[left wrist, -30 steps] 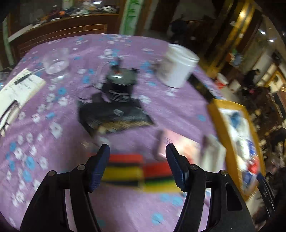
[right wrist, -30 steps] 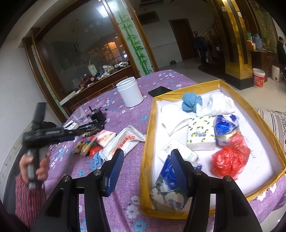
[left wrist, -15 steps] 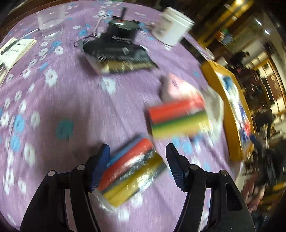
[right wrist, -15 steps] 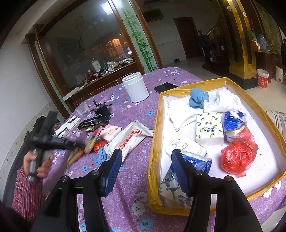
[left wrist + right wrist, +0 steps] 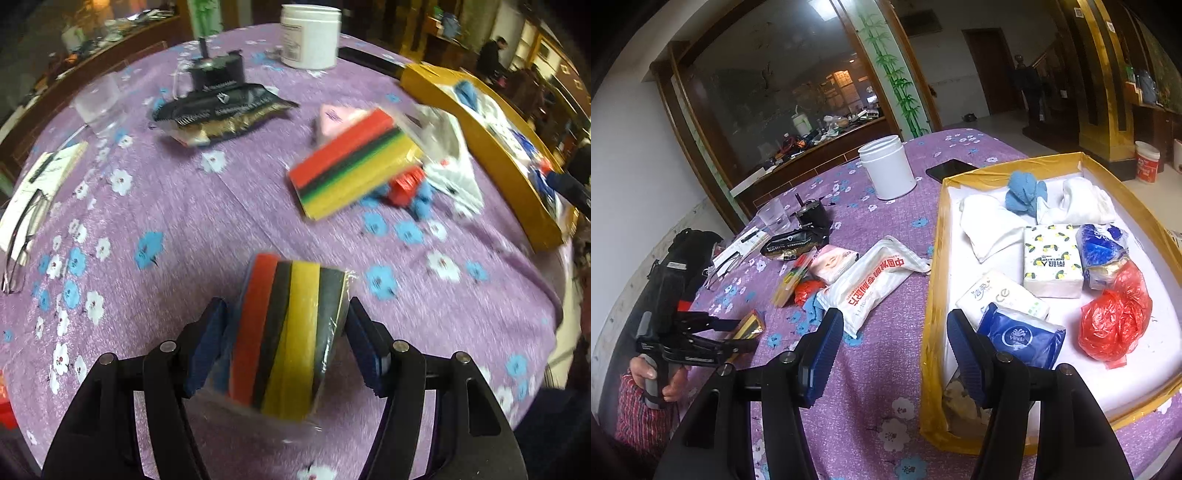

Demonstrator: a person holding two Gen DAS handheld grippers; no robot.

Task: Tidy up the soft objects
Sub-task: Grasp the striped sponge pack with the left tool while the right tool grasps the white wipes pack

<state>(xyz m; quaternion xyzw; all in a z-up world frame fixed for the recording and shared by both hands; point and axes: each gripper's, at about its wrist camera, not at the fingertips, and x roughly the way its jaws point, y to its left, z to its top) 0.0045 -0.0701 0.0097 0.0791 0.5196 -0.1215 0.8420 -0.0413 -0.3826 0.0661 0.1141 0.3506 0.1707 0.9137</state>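
My left gripper (image 5: 286, 343) holds a plastic-wrapped pack of red, black and yellow sponges (image 5: 291, 332) between its blue pads, above the purple flowered tablecloth. It also shows at the left of the right wrist view (image 5: 746, 328). A second sponge pack (image 5: 354, 166) lies further on, beside a pink tissue pack (image 5: 833, 263) and a white wipes pack (image 5: 871, 280). My right gripper (image 5: 895, 350) is open and empty, over the near left rim of the yellow tray (image 5: 929, 295), which holds tissue packs, cloths and a red bag (image 5: 1115, 317).
A white jar (image 5: 886, 171), a black phone (image 5: 949, 169), a clear cup (image 5: 772, 216), a black device on a dark packet (image 5: 218, 99), and glasses on a notebook (image 5: 26, 218) sit on the table. A red item and a blue cloth (image 5: 410, 188) lie under the far sponge pack.
My left gripper has swung round and drawn back with one sponge pack between its pads, which now stands on end. The right gripper has shifted slightly left, off the tray.
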